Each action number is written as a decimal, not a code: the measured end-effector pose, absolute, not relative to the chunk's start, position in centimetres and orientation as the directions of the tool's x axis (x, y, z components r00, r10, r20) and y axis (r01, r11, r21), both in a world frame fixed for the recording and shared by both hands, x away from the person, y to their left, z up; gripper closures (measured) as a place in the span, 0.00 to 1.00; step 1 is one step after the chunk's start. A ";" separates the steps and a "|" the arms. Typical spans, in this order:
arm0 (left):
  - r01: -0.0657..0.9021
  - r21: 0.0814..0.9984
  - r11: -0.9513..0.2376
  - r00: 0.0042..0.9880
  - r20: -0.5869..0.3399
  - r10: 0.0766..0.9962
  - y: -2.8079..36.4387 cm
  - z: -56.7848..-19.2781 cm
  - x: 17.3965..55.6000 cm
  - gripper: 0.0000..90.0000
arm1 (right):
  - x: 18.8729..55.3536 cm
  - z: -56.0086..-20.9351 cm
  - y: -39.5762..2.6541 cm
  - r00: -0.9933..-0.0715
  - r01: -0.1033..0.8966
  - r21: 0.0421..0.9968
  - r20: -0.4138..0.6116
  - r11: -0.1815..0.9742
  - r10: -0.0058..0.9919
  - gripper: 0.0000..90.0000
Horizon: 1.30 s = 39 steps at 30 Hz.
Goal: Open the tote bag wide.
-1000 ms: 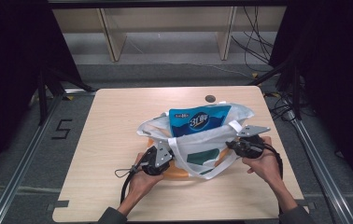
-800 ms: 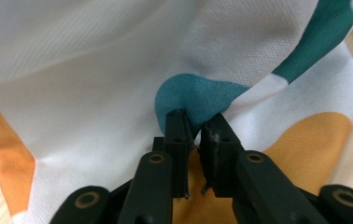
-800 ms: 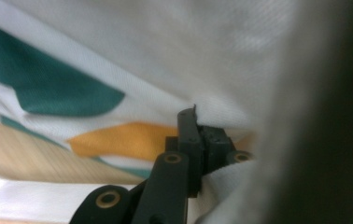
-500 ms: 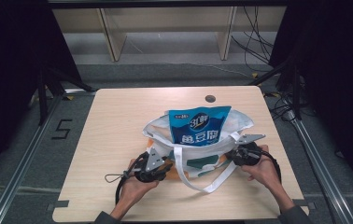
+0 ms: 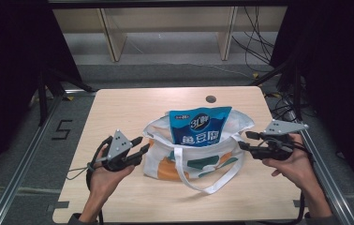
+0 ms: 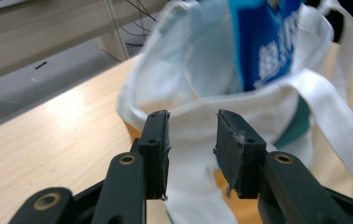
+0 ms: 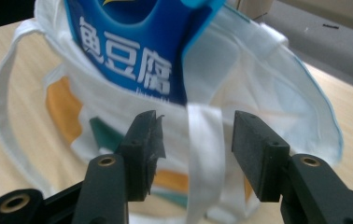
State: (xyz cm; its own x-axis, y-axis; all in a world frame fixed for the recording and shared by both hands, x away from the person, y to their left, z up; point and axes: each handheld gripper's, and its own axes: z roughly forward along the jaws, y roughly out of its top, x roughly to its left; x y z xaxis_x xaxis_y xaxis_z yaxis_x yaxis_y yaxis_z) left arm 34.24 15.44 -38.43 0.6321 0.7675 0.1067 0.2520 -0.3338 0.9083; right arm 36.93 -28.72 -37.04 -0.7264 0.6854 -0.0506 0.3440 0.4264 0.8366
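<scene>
1. Now, the left gripper (image 5: 137,146) hangs at nine o'clock of the tote bag (image 5: 191,159), jaws just parted, gripping nothing.
2. Mid-table, the bag holds the blue packet (image 5: 200,125) upright.
3. At three o'clock, the right gripper (image 5: 249,140) has just been opening, empty.
4. Withdraw both slowly, clear of the handles.

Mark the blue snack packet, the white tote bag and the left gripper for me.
blue snack packet (image 5: 200,126), high view, on its printed front above the bag's rim.
white tote bag (image 5: 163,161), high view, on its near side panel.
left gripper (image 5: 139,144), high view, between its open jaw tips.
</scene>
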 end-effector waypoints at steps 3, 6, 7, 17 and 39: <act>0.281 0.914 -0.293 0.591 0.075 0.803 15.3 -37.8 36.8 0.65 | 38.5 -37.4 -26.5 -0.762 0.298 0.833 -0.085 0.465 0.642 0.54; 0.323 0.911 -0.258 0.563 0.034 0.826 15.4 -37.8 38.4 0.58 | 39.2 -37.8 -25.2 -0.784 0.292 0.810 -0.102 0.509 0.612 0.47; 0.346 0.902 -0.259 0.571 0.017 0.820 15.3 -38.0 39.2 0.57 | 39.5 -37.9 -24.9 -0.792 0.270 0.809 -0.121 0.522 0.598 0.46; 0.425 0.836 -0.348 0.607 0.022 0.794 14.4 -43.8 43.2 0.88 | 40.6 -42.0 -25.0 -0.870 0.274 0.713 -0.103 0.645 0.483 0.90; 0.463 0.833 -0.303 0.585 -0.030 0.811 15.3 -46.0 43.3 0.64 | 38.3 -39.9 -26.0 -0.833 0.321 0.804 -0.012 0.500 0.553 0.53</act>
